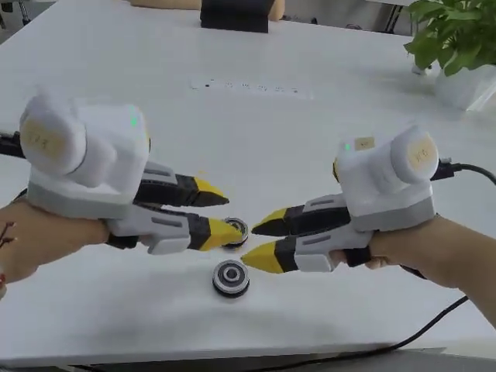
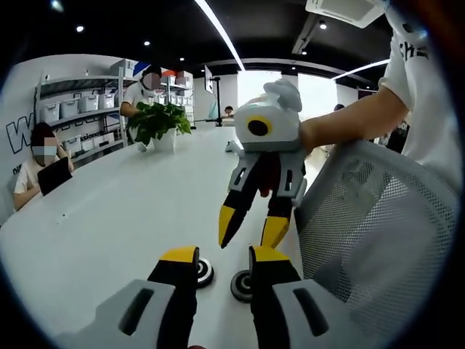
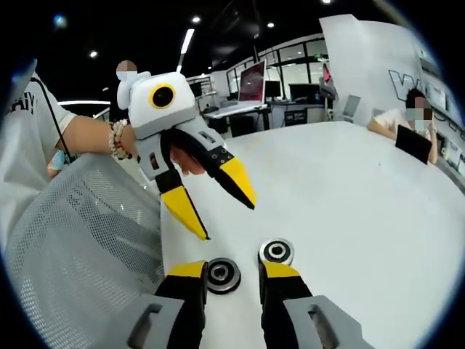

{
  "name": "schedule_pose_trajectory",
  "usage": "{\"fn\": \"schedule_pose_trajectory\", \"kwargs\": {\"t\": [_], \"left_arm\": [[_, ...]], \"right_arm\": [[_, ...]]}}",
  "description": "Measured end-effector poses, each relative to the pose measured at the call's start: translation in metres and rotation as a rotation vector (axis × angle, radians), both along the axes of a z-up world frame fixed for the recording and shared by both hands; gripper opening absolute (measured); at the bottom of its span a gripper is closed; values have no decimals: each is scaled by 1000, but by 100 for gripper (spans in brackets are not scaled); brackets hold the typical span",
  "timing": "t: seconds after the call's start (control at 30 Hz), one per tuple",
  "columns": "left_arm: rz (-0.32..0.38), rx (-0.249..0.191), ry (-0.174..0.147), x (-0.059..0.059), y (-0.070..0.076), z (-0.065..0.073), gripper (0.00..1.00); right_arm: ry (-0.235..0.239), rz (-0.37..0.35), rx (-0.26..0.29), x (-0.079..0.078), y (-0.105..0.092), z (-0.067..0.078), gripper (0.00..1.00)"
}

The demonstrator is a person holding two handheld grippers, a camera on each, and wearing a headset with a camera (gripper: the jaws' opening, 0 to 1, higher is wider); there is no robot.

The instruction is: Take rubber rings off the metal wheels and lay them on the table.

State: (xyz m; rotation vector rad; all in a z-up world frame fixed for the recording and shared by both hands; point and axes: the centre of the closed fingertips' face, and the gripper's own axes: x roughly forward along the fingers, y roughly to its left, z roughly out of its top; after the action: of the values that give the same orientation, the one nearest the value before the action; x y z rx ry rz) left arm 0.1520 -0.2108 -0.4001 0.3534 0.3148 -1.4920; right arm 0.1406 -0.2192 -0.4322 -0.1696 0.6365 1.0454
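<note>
The far wheel (image 1: 236,229) sits on the white counter (image 1: 310,139), partly under the lower jaw tip of the left hand-held gripper (image 1: 231,215); the near wheel (image 1: 231,277) lies just beside it, below the tips of the right hand-held gripper (image 1: 250,245); both grippers face each other, jaws apart and holding nothing; each wheel lies flat, a pale metal disc with a dark hub and a black rubber ring (image 1: 217,279) still round its rim.
</note>
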Motion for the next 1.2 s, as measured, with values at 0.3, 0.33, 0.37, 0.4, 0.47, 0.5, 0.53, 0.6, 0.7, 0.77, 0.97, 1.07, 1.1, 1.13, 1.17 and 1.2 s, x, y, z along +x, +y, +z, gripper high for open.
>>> {"fn": "schedule_pose_trajectory", "kwargs": {"t": [0.3,0.33,0.37,0.4,0.47,0.5,0.53,0.6,0.7,0.77,0.97,1.07,1.1,1.13,1.17,1.2], "left_arm": [[-67,95,20,-19,-2,-35,22],[-72,105,20,-20,-2,-38,22],[-79,113,18,-22,-2,-40,22],[-81,119,17,-23,-3,-42,21],[-87,131,20,-24,-3,-46,21],[-88,140,19,-24,-3,-49,20],[-90,145,19,-24,-3,-50,20],[-87,154,24,-26,-4,-52,19],[-95,171,16,-26,-6,-56,17],[-93,178,21,-26,-6,-58,17],[-107,185,15,-28,-5,-59,14],[-136,184,-17,-31,-3,-60,14],[-136,183,-15,-31,-4,-60,14],[-135,181,-12,-31,-4,-60,14],[-136,179,-11,-31,-4,-60,14],[-140,176,-12,-31,-3,-60,14]], "right_arm": [[48,3,-18,-7,-5,-17,23],[55,7,-26,-8,-5,-20,23],[59,9,-32,-9,-6,-23,22],[62,11,-36,-9,-6,-25,22],[68,12,-40,-10,-7,-27,21],[72,15,-43,-11,-6,-28,21],[73,18,-44,-12,-5,-29,21],[75,38,-42,-12,-2,-30,20],[81,49,-69,-10,-1,-35,20],[74,55,-76,-9,0,-35,20],[62,115,-114,-13,2,-34,19],[55,147,-138,-17,2,-34,19],[51,158,-146,-19,3,-34,19],[51,163,-151,-20,3,-35,19],[51,170,-155,-21,4,-35,19],[49,178,-157,-22,4,-36,19]]}}
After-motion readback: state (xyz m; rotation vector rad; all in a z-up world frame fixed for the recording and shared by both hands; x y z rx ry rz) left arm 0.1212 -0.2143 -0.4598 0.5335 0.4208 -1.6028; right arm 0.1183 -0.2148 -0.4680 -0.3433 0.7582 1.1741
